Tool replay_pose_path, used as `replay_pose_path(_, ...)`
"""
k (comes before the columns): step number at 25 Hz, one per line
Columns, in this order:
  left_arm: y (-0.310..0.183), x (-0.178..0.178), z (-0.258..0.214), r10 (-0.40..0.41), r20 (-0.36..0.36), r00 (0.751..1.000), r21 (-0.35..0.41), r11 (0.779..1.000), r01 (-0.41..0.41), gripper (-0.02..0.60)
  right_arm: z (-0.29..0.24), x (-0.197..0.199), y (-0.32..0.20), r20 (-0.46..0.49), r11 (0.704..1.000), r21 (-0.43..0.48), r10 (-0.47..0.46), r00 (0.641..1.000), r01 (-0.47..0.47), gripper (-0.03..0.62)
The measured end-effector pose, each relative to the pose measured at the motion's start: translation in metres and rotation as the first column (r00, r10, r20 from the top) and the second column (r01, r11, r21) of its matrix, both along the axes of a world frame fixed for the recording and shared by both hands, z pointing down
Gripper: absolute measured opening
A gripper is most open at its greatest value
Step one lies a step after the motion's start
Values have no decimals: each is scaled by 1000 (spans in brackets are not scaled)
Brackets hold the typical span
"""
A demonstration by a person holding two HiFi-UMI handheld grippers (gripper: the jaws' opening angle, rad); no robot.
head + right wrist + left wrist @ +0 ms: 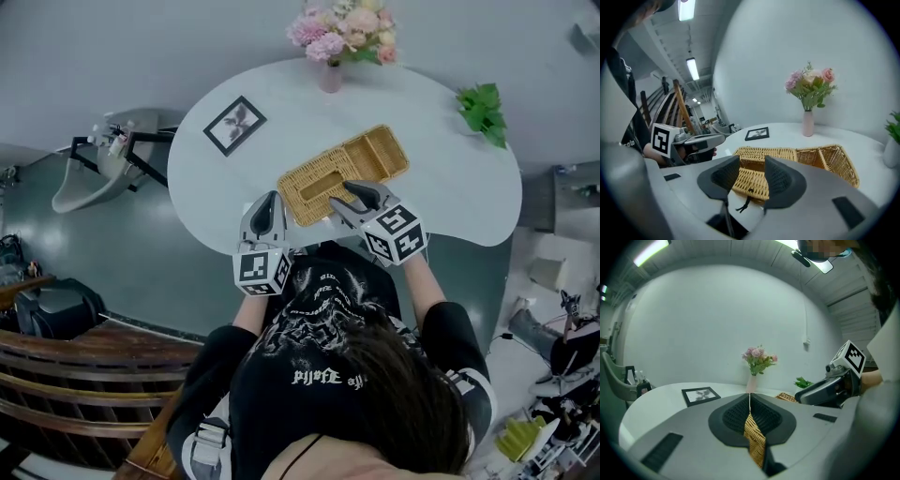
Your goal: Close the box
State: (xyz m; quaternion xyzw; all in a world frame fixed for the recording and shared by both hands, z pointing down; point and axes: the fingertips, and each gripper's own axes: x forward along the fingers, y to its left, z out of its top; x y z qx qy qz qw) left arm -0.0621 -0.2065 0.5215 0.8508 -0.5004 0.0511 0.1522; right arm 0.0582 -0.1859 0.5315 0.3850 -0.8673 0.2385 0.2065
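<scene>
A long wicker box (343, 173) lies on the white table (450, 187). A woven lid (752, 182) covers its near part, and the far compartment (834, 161) stands open. My left gripper (265, 217) is at the box's left corner, shut on a strip of wicker (753, 439) at the edge. My right gripper (361, 199) hovers over the box's front edge, open, with the lid showing between its pads (780, 178) but not touched. A small dark cord loop (742, 205) hangs at the lid's front.
A vase of pink flowers (330, 56), a framed picture (234, 125) and a green plant (483, 108) stand on the table behind the box. A pale chair (94, 159) is at the left, and a wooden bench (75, 375) is beside the person.
</scene>
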Motion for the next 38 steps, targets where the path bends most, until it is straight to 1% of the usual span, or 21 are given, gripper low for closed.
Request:
replay_pose_path(3,-3,2,-6,0,-15,1000,17,1000,0,25,-4,2,-17,7,994,79,80,997,-80,181)
replay_pose_path(6,-6,6,-11,13,-12,1000,35,999,-13,25,-5,-3,-25,-12,985,137,110,994,-107,165)
replay_pose_path(8,-7,10,-15,26,-14,1000,44,999,-25,25,-5,-5,-27,-27,977,165,139,990,-133,136)
replay_pose_path(9,-7,11,-16,30,-17,999,48,998,-29,25,-6,-4,-27,-29,971,180,163,986,-155,120)
replay_pose_path(10,-7,13,-17,33,-20,999,52,998,-32,25,-6,-1,-28,-27,963,198,194,981,-185,90)
replay_pose_path(12,-6,14,-16,33,-19,999,53,998,-32,25,-7,6,-30,-15,937,233,269,963,-259,38)
replay_pose_path(14,-5,15,-13,34,-18,999,47,998,-33,25,-5,12,-29,5,918,243,322,947,-314,28)
replay_pose_path(15,-4,16,-12,37,-19,999,45,998,-36,25,-5,13,-27,10,913,245,333,943,-326,26)
replay_pose_path(24,-2,23,-14,61,-19,998,61,996,-60,25,-5,7,-19,-7,918,275,298,954,-285,25)
replay_pose_path(28,1,21,-11,52,-11,999,54,997,-51,25,-2,5,-16,-26,920,281,291,956,-273,25)
replay_pose_path(38,0,19,-14,24,-15,1000,65,998,-23,25,-4,6,-19,-23,921,288,280,960,-262,25)
